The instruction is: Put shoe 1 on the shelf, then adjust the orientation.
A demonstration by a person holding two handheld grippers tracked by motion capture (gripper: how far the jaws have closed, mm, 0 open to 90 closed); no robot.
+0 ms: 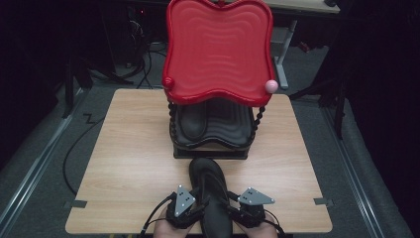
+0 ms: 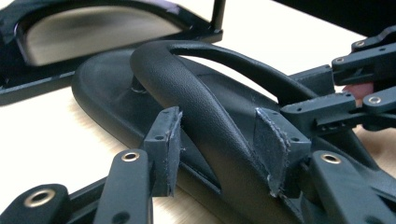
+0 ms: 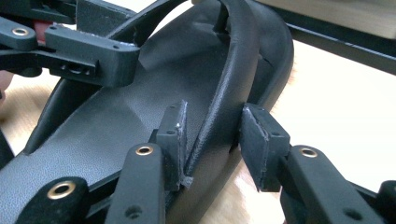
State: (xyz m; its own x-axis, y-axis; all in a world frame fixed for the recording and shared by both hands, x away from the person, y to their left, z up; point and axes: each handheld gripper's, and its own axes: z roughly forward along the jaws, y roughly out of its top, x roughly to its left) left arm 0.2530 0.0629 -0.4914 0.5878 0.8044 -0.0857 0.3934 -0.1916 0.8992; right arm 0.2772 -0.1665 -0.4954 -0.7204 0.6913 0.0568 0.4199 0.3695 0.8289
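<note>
A black flip-flop sandal [image 1: 210,191] lies on the wooden table [image 1: 133,163] near its front edge, toe toward the rack. My left gripper [image 1: 200,203] is at its left side and my right gripper [image 1: 232,202] at its right. In the left gripper view the jaws [image 2: 219,149] straddle the sandal's strap [image 2: 205,107], and both pads touch it. The right gripper's jaws [image 3: 212,140] close on the other strap [image 3: 224,93] where it meets the sole, one pad on the footbed, one outside the edge.
A two-tier rack stands mid-table: a red wavy tray [image 1: 218,49] on top and a black tray [image 1: 233,124] below, holding a second black sandal [image 1: 190,121] at its left. Table surface extends to both sides. Cables run on the floor to the left.
</note>
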